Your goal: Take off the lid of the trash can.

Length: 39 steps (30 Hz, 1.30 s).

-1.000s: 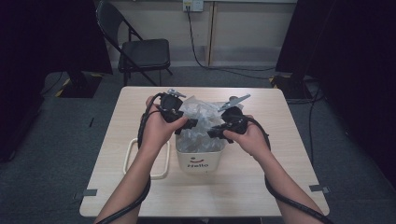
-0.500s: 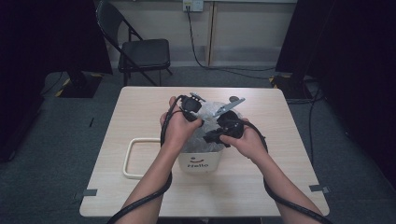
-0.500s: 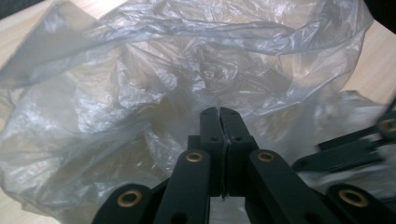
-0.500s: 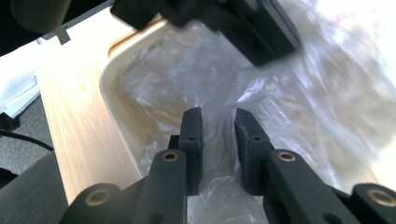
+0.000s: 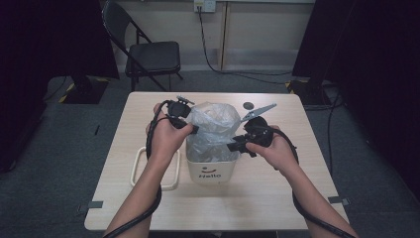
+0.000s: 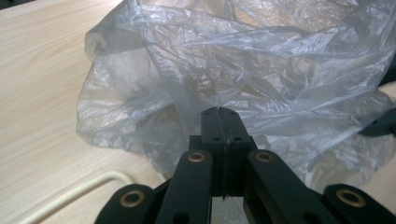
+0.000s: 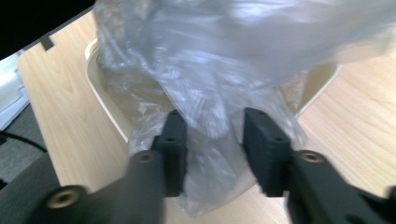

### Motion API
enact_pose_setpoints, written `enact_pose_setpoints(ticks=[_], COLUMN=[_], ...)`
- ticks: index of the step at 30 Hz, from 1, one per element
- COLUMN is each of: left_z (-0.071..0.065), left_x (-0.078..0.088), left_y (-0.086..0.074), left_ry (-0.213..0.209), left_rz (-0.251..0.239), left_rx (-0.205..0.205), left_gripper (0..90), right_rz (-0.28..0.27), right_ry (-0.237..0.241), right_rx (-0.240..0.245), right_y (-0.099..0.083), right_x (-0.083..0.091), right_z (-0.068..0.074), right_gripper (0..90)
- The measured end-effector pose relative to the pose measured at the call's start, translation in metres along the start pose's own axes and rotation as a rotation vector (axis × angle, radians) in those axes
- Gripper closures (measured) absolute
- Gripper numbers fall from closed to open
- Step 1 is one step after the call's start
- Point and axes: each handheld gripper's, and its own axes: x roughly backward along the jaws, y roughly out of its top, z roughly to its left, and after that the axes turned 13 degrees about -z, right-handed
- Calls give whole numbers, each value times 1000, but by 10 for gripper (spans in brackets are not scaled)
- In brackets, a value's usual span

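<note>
Since earlier, left gripper [image 6: 222,116] has pinched the plastic bag [image 5: 214,128]; right gripper [image 7: 215,122] (jaws just opening) should regrip its rim over the bin [image 5: 210,171].

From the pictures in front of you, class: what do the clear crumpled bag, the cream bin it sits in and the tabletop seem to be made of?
Clear crumpled bag: thin plastic film, glossy; translucent, finely creased. Cream bin: probably moulded plastic, smooth matt walls with printed lettering. Tabletop: pale wood-grain surface, likely laminate; even streaks, flat sheen.
</note>
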Motion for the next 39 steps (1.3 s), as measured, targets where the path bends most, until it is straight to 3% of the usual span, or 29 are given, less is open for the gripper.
enact_pose_setpoints(ticks=[5, 8, 10, 12, 14, 15, 19, 22, 24, 25, 27, 28, 29, 31, 32, 33, 34, 35, 36, 37, 38, 39], left_z=[4, 9, 10, 15, 16, 18, 22, 21, 18, 14, 10, 10, 7, 6, 5, 2, 2, 0, 0, 2, 2, 4], left_x=[12, 14, 14, 14, 14, 15, 18, 19, 19, 18, 16, 16, 14, 12, 11, 9, 9, 7, 7, 8, 8, 10], left_y=[-8, -16, -18, -24, -25, -26, -25, -23, -21, -20, -20, -20, -19, -18, -18, -17, -17, -16, -16, -13, -13, -10], left_ry=[6, -5, -4, -39, -39, -31, -23, -44, -45, -55, -85, -85, -85, -94, -100, -92, -92, -96, -96, -39, -39, 11], left_rz=[33, 52, 52, 34, 26, 28, -2, -17, -26, -25, -36, -36, -50, -62, -75, -74, -74, -98, -98, -144, -144, -168], left_rx=[16, 36, 41, 69, 73, 78, 96, 103, 88, 81, 91, 91, 86, 90, 89, 64, 64, 70, 70, 40, 40, 13], left_gripper=[900, 900, 899, 895, 898, 900, 900, 900, 900, 895, 884, 861, 834, 728, 728, 673, 638, 572, 516, 438, 410, 386], right_rz=[-7, -2, 11, 22, 23, 19, 31, 50, 54, 27, -8, -8, -47, -85, -85, -83, -83, -55, -55, -15, -15, 2], right_ry=[-34, -44, -25, -21, -26, -39, -64, -83, -92, -115, -120, -120, -100, -85, -85, -67, -67, -90, -90, -126, -126, -116], right_rx=[-25, -43, -36, -35, -28, -36, -51, -71, -69, -61, -53, -53, -38, -23, -23, -9, -9, 21, 21, 40, 40, 30], right_y=[5, 3, 0, -1, -1, 0, 1, 0, -2, -3, -2, -2, 3, 9, 9, 14, 14, 16, 16, 16, 16, 14], right_x=[12, 15, 15, 13, 12, 11, 12, 16, 17, 20, 21, 21, 21, 19, 19, 14, 14, 5, 5, -4, -4, -8], right_z=[0, -3, -4, -3, -2, -2, -6, -12, -15, -15, -14, -14, -10, -3, -3, 3, 3, 6, 6, 6, 6, 3], right_gripper=[468, 457, 572, 652, 692, 755, 792, 796, 774, 590, 503, 503, 397, 398, 398, 415, 415, 456, 456, 656, 656, 741])
